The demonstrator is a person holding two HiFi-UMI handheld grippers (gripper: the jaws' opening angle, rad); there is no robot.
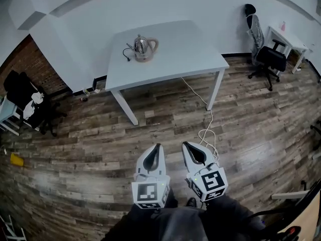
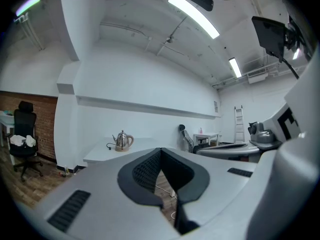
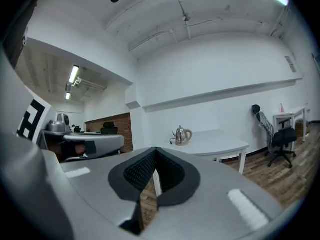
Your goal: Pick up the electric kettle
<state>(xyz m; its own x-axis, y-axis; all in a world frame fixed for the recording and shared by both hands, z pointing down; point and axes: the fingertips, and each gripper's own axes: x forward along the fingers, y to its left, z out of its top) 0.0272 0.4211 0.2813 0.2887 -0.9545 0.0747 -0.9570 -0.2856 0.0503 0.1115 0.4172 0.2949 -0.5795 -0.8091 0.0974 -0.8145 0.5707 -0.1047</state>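
Note:
A shiny steel electric kettle [image 1: 142, 47] with a tan handle stands on its base at the left part of a white table [image 1: 195, 49], far ahead of me. The left gripper view shows the kettle [image 2: 121, 141] small in the distance, and so does the right gripper view, where the kettle [image 3: 182, 134] sits on the table [image 3: 220, 144]. My left gripper [image 1: 158, 147] and right gripper [image 1: 186, 145] are side by side low in the head view, both shut with nothing between their jaws, well short of the table.
A black cord [image 1: 126, 53] runs from the kettle's base. A white cable [image 1: 206, 129] trails across the wooden floor under the table. Black office chairs stand at the left [image 1: 27, 102] and right [image 1: 266, 56], with a small white desk [image 1: 291, 41] beyond.

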